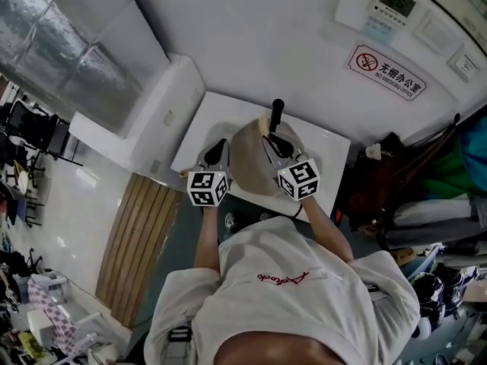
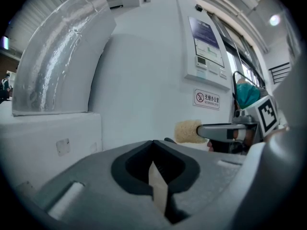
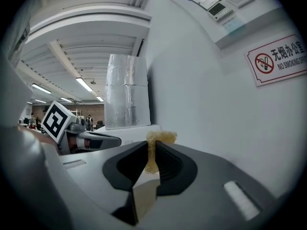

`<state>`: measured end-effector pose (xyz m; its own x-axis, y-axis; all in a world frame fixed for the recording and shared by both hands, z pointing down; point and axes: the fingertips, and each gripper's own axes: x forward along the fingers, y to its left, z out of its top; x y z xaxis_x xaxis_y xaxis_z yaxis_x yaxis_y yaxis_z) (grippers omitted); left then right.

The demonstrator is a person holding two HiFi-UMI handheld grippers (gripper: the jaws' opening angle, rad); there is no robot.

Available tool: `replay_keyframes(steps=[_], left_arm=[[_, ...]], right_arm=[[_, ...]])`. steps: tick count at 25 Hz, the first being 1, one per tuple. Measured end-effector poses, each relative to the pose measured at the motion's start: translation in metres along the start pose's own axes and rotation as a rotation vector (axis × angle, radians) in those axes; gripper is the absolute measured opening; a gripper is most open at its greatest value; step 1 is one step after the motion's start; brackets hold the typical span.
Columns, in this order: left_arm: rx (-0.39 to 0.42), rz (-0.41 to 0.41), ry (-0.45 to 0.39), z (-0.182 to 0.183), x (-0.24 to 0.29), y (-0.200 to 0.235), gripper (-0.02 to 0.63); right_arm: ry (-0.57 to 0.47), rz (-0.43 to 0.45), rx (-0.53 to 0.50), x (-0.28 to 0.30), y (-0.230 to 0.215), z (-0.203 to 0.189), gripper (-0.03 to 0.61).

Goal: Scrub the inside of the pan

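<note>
In the head view the pan, round with a dull tan inside, sits on the white table; its black handle points away toward the wall. My right gripper hangs over the pan's far side, shut on a yellow sponge. The right gripper view shows that sponge pinched between the jaws of the right gripper. My left gripper is raised over the pan's left rim. In its own view the left gripper is shut with nothing between its jaws, and the sponge shows beyond.
A white wall rises just behind the table, with a no-smoking sign and a control panel. A white cabinet and a silver duct stand to the left. Bags are piled at the right. A wooden slat mat lies on the floor.
</note>
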<state>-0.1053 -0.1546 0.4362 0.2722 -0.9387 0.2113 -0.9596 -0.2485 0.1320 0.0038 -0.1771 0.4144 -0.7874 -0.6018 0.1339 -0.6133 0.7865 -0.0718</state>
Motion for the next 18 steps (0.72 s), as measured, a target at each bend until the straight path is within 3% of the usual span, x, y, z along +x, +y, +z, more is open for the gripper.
replay_keyframes(steps=[18], left_arm=[[0.017,0.016,0.002,0.001,0.0,-0.015,0.0]], right_arm=[[0.005,-0.031,-0.002,-0.016,-0.019,-0.002,0.052]])
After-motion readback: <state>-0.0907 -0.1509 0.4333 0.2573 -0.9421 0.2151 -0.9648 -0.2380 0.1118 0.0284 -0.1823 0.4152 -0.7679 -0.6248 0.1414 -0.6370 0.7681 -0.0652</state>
